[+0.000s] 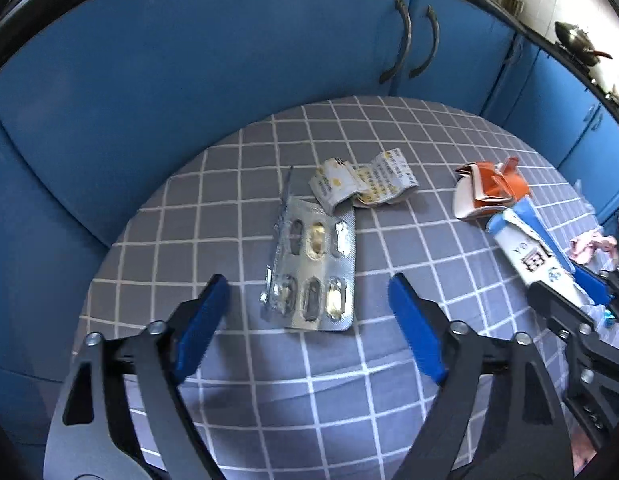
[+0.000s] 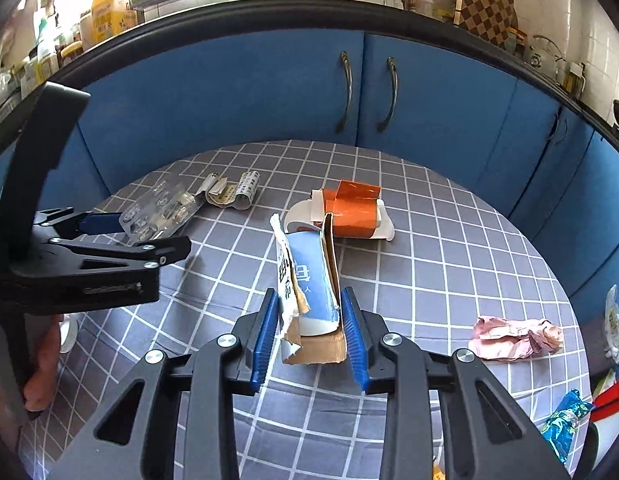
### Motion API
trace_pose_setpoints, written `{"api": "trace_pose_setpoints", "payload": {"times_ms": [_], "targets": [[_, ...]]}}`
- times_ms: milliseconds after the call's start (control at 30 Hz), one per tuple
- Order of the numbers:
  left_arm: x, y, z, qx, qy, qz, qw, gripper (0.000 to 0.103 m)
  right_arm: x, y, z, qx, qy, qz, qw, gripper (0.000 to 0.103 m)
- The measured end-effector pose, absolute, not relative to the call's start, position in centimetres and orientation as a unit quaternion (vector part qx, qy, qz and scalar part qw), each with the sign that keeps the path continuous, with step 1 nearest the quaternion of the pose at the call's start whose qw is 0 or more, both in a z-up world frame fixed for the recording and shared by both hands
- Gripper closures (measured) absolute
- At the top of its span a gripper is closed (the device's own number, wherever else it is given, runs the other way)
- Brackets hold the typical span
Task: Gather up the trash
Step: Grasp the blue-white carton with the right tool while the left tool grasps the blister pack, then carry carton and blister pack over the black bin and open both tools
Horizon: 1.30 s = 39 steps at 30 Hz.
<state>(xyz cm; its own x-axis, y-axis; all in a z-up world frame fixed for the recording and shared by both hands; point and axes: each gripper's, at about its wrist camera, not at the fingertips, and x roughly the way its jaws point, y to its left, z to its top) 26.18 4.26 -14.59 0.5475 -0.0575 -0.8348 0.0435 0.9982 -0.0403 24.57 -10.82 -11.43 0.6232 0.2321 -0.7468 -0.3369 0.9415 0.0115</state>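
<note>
A silver pill blister pack [image 1: 315, 268] lies on the grey checked tablecloth [image 1: 429, 264]. My left gripper [image 1: 309, 292] is open, its blue pads either side of the pack's near end, just above it. Behind it lies a crumpled white and yellow leaflet [image 1: 365, 186]. My right gripper [image 2: 309, 316] is shut on a torn blue and white cardboard box [image 2: 309, 284]; the box also shows in the left wrist view [image 1: 529, 248]. An orange and white carton [image 2: 349, 212] lies just beyond the box. The blister pack also shows in the right wrist view [image 2: 161, 208].
A crumpled pink wrapper [image 2: 517, 338] lies right of the box, a blue foil wrapper [image 2: 565, 420] near the table's right edge. Blue cabinet doors [image 2: 269, 88] with metal handles stand behind the round table. A cluttered counter runs above them.
</note>
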Motion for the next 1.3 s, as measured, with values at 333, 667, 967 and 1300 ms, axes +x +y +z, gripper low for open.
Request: {"api": "trace_pose_setpoints", "payload": {"times_ms": [333, 667, 967, 1300], "targets": [[24.6, 4.6, -13.3, -0.025, 0.459, -0.034, 0.887, 0.068, 23.1, -11.3, -10.3, -0.059, 0.396, 0.166, 0.901, 0.072], [20.8, 3.1, -10.0, -0.004, 0.437, -0.046, 0.898, 0.068, 19.4, -12.1, -8.0, -0.080, 0.382, 0.172, 0.905, 0.072], [16.9, 0.2, -6.3, 0.013, 0.416, -0.062, 0.907, 0.068, 14.9, -15.0, -4.5, -0.092, 0.349, 0.163, 0.918, 0.072], [13.8, -5.8, -3.1, 0.054, 0.395, -0.093, 0.912, 0.068, 10.0, -20.4, -2.2, -0.104, 0.311, 0.124, 0.937, 0.072]]}}
